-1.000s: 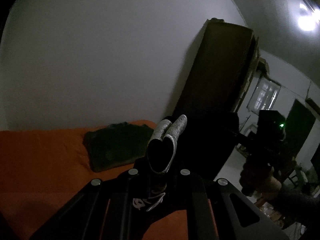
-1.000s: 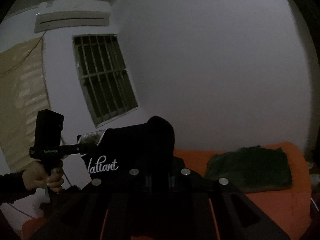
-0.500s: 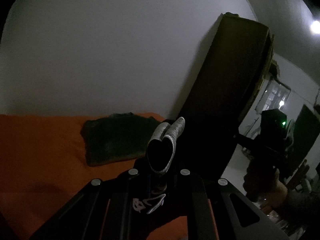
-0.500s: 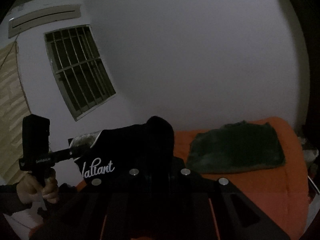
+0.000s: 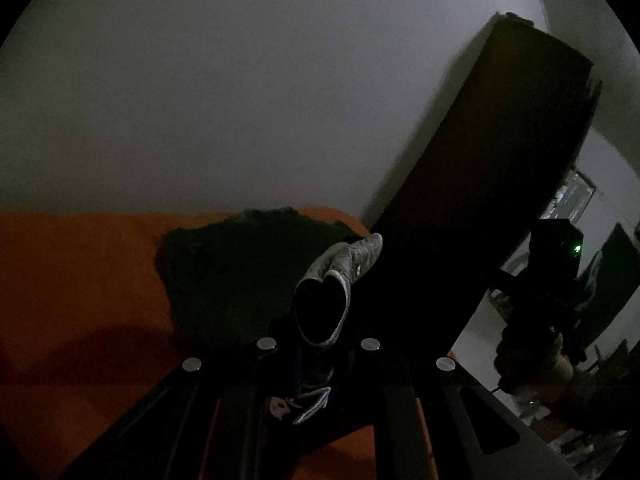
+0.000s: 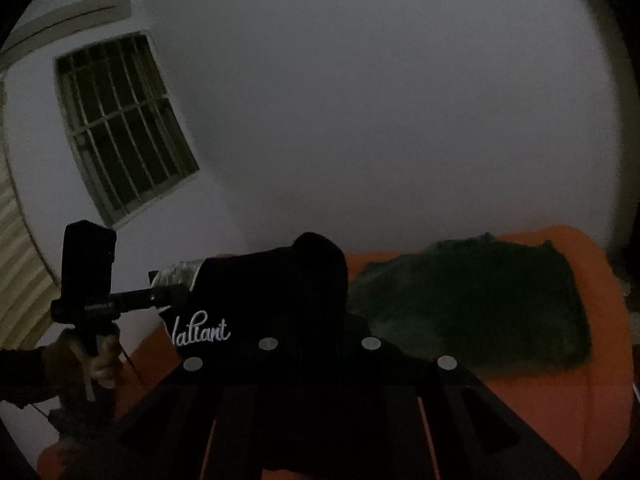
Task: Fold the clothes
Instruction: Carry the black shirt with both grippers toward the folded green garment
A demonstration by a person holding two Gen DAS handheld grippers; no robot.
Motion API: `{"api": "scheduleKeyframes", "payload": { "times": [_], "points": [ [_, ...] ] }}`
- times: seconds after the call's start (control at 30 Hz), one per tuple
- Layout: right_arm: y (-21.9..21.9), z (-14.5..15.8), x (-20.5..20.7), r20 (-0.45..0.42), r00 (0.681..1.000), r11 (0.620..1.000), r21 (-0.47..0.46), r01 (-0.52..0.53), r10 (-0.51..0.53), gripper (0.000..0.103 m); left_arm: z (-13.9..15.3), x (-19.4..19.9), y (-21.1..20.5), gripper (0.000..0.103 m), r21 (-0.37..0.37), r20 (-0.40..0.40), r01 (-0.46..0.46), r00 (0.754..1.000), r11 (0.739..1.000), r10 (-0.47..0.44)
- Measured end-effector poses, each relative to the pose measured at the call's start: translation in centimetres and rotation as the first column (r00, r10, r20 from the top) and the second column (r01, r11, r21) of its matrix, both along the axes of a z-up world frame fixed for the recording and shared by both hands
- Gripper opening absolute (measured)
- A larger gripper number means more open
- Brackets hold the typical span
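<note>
Left wrist view shows the left gripper (image 5: 352, 258) clenched on the black garment (image 5: 408, 304), its silver-wrapped fingers (image 5: 366, 250) pinching a fold; in the right wrist view the right gripper (image 6: 320, 256) is buried in the same cloth, its jaws closed on it as far as I can judge. The garment hangs stretched between the two claws, above the orange bedspread (image 5: 80, 280), white script lettering (image 6: 200, 334) facing the right camera. It looks light, soft and limp — it will likely sag wherever it is not held, so corners or hem edges seem the best holds. Beyond both claws a folded dark green cloth (image 6: 480, 304) lies flat on the bedspread near a plain white wall (image 5: 240, 100). The room is dim — a barred window (image 6: 120, 128) sits left of the right claw, a dark wardrobe (image 5: 500, 160) right of the left one.
</note>
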State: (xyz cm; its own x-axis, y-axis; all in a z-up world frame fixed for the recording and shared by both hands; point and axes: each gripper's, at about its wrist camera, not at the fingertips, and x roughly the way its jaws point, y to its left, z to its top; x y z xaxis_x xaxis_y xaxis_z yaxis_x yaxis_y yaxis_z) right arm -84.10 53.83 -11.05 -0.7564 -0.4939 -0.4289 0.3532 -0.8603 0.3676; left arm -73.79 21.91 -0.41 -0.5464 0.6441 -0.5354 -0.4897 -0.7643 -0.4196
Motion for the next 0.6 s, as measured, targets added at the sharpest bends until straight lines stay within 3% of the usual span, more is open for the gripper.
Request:
{"api": "scheduleKeyframes", "payload": {
  "times": [0.1,0.27,0.33,0.4,0.6],
  "points": [
    [-2.0,2.2,0.5,0.006,1.0,1.0,0.013,-0.007,0.007,0.009,-2.2,-6.5,-0.3,0.011,0.006,0.02,-0.017,1.0,1.0,0.017],
    [-4.1,7.3,3.9,0.076,0.997,1.0,-0.007,0.019,-0.019,0.009,-6.8,-17.9,-0.3,0.012,0.015,0.135,-0.049,0.99,0.999,0.046],
    [-4.7,7.6,2.7,0.096,0.995,1.0,0.027,0.016,-0.018,0.009,-8.9,-21.7,0.1,0.012,-0.027,0.175,-0.08,0.981,0.996,0.084],
    [-3.9,5.9,-0.6,0.15,0.988,0.999,0.03,0.023,-0.028,0.009,-11.2,-25.1,1.0,0.012,-0.079,0.208,-0.096,0.972,0.992,0.11],
    [-2.4,1.0,-9.5,0.3,0.952,0.998,0.033,0.057,-0.064,0.009,-15.7,-32.0,2.5,0.012,-0.143,0.326,-0.171,0.922,0.975,0.21]
  ]
}}
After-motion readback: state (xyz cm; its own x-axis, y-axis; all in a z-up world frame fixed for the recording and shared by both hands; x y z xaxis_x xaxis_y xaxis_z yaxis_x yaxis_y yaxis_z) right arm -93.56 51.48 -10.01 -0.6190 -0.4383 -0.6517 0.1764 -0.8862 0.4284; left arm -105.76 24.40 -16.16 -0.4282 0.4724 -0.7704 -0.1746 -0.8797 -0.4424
